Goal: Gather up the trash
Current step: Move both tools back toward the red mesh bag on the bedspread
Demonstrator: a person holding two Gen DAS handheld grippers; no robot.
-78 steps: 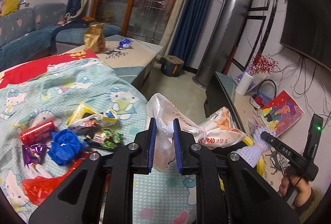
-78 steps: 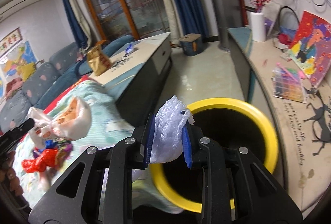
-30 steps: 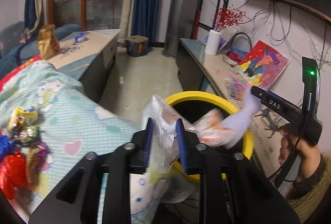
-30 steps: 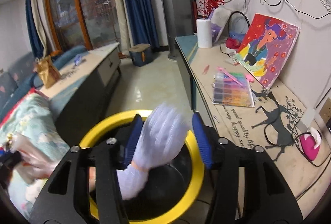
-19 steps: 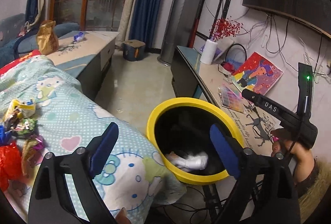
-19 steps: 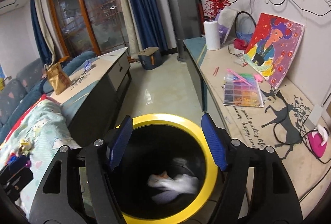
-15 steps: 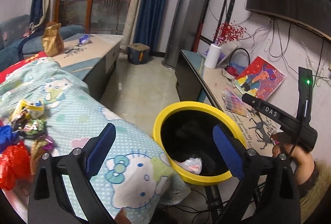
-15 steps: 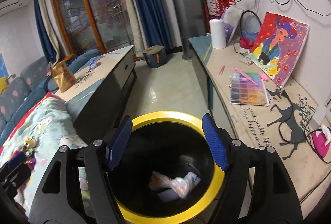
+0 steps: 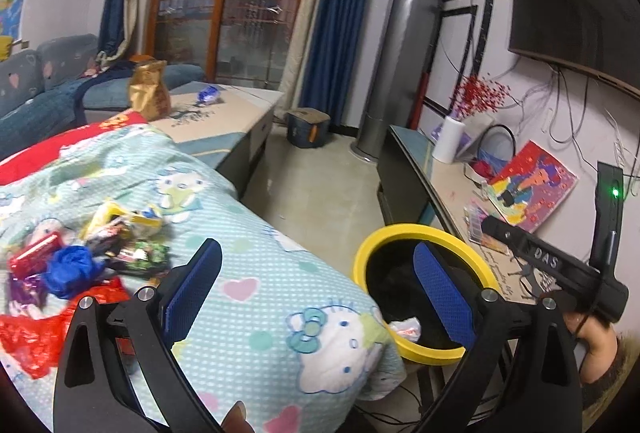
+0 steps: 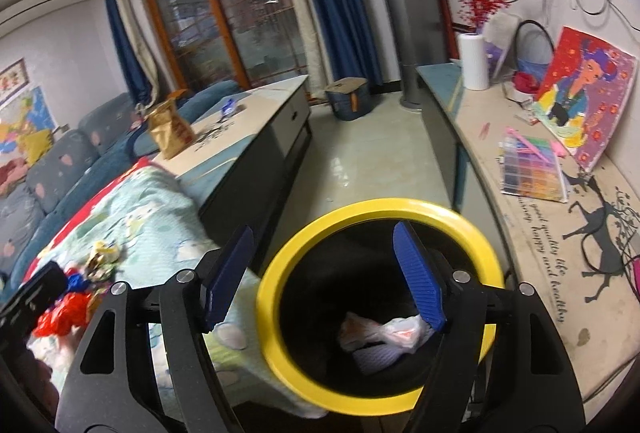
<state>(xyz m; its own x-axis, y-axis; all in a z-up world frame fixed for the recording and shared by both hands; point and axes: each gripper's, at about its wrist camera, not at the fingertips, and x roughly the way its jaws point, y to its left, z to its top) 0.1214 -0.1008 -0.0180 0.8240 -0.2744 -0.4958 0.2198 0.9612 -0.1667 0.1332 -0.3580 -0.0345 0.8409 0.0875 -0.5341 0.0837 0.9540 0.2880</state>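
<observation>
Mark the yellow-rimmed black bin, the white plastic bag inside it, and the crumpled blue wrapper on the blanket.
Yellow-rimmed black bin [image 10: 372, 207]: right wrist view, far arc of its yellow rim.
White plastic bag [image 10: 394, 329]: right wrist view, middle of the crumpled film at the bin's bottom.
Crumpled blue wrapper [image 9: 70, 269]: left wrist view, centre of the wad.

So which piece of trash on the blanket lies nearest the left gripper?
The crumpled red plastic wrapper, beside the left gripper's left finger; the blue wad and red can lie farther off.
</observation>
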